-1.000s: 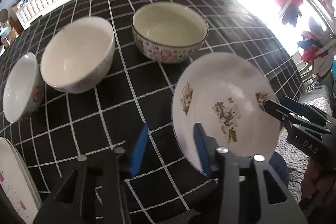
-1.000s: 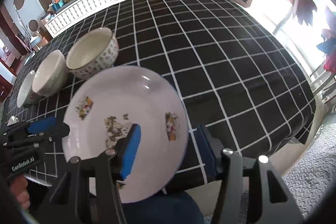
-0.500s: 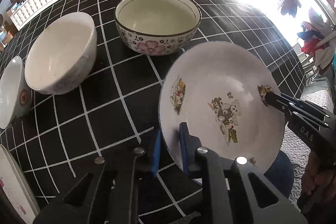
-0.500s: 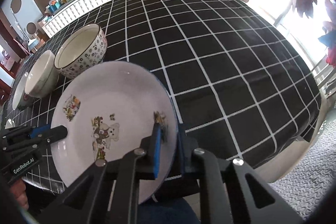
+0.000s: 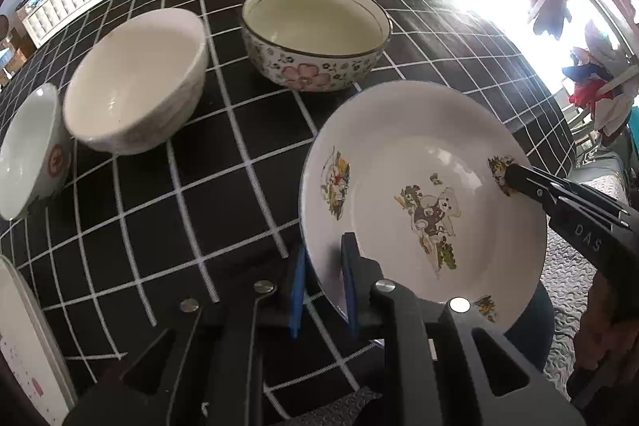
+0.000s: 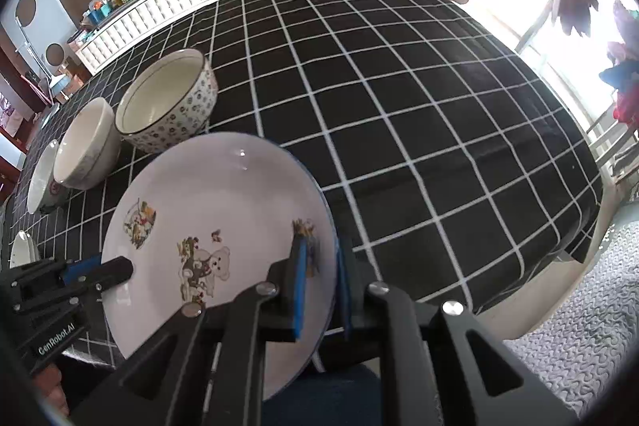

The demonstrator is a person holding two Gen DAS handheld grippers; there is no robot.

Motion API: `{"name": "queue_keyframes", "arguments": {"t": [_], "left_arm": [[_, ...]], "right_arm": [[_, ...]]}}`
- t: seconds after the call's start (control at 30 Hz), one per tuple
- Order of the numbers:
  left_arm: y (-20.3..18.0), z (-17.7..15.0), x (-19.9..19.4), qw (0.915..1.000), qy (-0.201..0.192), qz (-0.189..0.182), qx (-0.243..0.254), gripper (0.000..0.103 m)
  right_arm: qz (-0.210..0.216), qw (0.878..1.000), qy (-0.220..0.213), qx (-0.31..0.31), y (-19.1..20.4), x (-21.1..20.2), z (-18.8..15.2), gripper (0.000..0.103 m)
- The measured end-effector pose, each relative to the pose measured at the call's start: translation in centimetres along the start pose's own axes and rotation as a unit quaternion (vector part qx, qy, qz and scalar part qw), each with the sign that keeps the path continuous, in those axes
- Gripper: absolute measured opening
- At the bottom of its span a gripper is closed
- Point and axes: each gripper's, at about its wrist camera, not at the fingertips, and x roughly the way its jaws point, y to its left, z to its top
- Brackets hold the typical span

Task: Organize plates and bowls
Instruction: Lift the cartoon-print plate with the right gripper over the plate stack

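A white plate with a bear picture (image 5: 423, 186) (image 6: 215, 226) is held above the table's near edge by both grippers. My left gripper (image 5: 323, 266) is shut on its left rim; it also shows in the right wrist view (image 6: 104, 268). My right gripper (image 6: 321, 258) is shut on its right rim; it also shows in the left wrist view (image 5: 515, 178). Behind stand a flowered bowl (image 5: 315, 38) (image 6: 167, 102), a plain white bowl (image 5: 135, 78) (image 6: 86, 146) and a small white bowl with a red mark (image 5: 32, 146) (image 6: 42, 178).
The table has a black cloth with white checks (image 6: 399, 86). Another white plate (image 5: 24, 346) lies at the near left corner. A white cabinet with clutter (image 6: 159, 6) stands beyond the table. Grey carpet (image 6: 579, 306) lies off the right edge.
Both grippers went from open to shut on the bear plate's opposite rims, and the plate has risen a little off the table.
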Motion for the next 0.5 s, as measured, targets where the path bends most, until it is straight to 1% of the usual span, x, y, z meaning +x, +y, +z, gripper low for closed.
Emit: {"name": "queue_keyframes", "arguments": {"t": [0.1,0.27,0.5], "left_arm": [[1.1,-0.5,-1.0,0.9999,-0.007,0.004,-0.007,0.015],[3.7,-1.4,-3.1,0.9994,-0.022,0.001,-0.029,0.015],[8.0,-3.1,-6.7,0.9967,-0.054,0.016,-0.058,0.015]], "right_arm": [[0.002,1.000,-0.003,-0.007,1.1,-0.5,-0.1,0.018],[0.018,1.000,-0.001,-0.009,3.2,-1.0,-0.3,0.018],[0.032,0.999,-0.013,-0.033,8.2,-2.4,-0.6,0.018]]}}
